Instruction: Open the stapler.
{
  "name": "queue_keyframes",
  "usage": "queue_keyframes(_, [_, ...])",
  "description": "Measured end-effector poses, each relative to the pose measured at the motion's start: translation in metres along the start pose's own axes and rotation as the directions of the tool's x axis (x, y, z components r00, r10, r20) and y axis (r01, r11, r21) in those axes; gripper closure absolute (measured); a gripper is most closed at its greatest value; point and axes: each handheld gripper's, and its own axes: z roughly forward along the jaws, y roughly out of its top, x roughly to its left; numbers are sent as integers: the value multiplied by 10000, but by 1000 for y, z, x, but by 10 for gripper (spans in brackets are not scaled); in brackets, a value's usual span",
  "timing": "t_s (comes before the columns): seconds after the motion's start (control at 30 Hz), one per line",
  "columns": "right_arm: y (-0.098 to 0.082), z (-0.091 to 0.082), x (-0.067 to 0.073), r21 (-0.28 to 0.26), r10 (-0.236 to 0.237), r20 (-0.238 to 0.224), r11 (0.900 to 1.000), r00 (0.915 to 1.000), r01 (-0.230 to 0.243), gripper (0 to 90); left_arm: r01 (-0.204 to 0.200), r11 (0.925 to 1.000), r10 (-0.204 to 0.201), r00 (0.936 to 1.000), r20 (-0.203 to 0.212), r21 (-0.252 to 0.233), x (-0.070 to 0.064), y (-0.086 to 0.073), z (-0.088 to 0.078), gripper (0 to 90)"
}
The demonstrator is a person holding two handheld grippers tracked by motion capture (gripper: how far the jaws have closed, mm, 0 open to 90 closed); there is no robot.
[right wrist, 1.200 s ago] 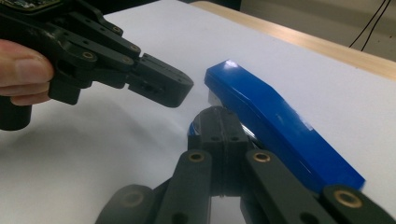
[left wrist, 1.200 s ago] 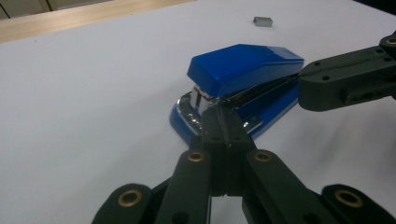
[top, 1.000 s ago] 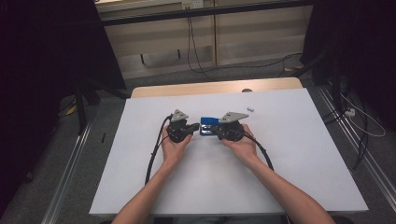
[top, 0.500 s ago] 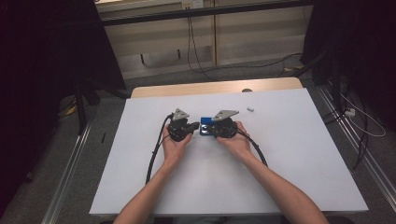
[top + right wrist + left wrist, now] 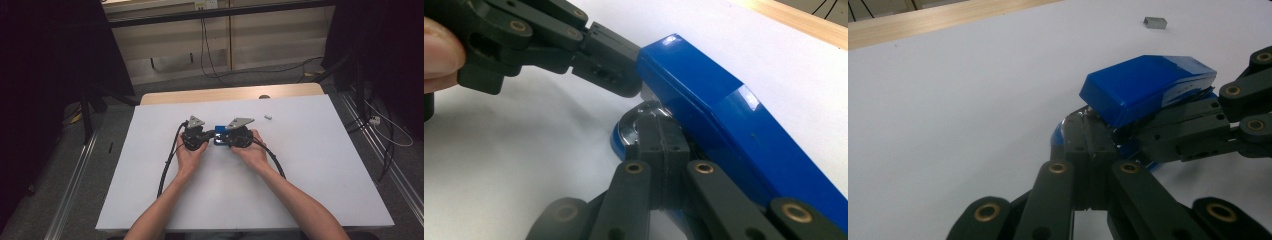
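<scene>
While gripped from both sides, sits mid-bench, a little toward the far edge: stapler (image 5: pixel 220 135), blue, with its top arm lifted off the base at an angle. Closed on its base end, jaws pressed together with the curved base lip between them: left gripper (image 5: pixel 1091 145), held in the left hand (image 5: pixel 189 155). Likewise closed, jaws tight together against the stapler's base under the raised top arm: right gripper (image 5: pixel 663 145), held in the right hand (image 5: pixel 254 154). Meets the stapler from the opposite side, each gripper's tips close to the other's. Lies apart on the white bench (image 5: pixel 310 165), nearer the far right corner: small grey block (image 5: pixel 268 117). Trails back toward the near edge from each gripper: black cable (image 5: pixel 167 167).
</scene>
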Motion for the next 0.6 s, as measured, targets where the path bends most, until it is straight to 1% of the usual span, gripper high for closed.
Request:
queue_keyframes(0.07, [0, 0, 1, -17, 11, 8, 10000, 10000, -11, 900, -114, 9999, 114, 9999, -27, 40, 0, 2, 0, 900])
queue_keyframes(0.23, [-1, 0, 0, -60, 30, 4, 10000, 10000, -30, 900, -121, 9999, 121, 9999, -30, 12, 0, 3, -1, 900])
queue_keyframes(0.33, [-1, 0, 0, -82, 62, 5, 9999, 10000, -62, 900, -21, 10000, 21, 10000, -20, -85, 0, 4, 0, 900])
queue_keyframes(0.4, [-1, 0, 1, -91, 60, 10, 9999, 10000, -60, 900, -82, 9999, 82, 10000, -24, -96, 0, 5, -1, 900])
queue_keyframes(0.43, [-1, 0, 0, -97, 67, 4, 9999, 10000, -67, 900, -20, 9998, 20, 10000, 11, -177, -1, 5, -1, 900])
queue_keyframes(0.5, [-1, 1, 0, -112, 79, -6, 9999, 10000, -79, 900, -39, 9999, 40, 10000, 15, -166, -1, 6, -1, 900])
queue_keyframes(0.53, [-1, 1, 1, -132, 82, -16, 9999, 10000, -82, 900, 54, 9996, -53, 10000, 35, -263, -1, 6, -1, 900])
queue_keyframes(0.6, [-1, 1, 1, -125, 45, -23, 9999, 10000, -45, 900, 65, 9997, -64, 10000, 66, -254, -1, 6, -2, 900])
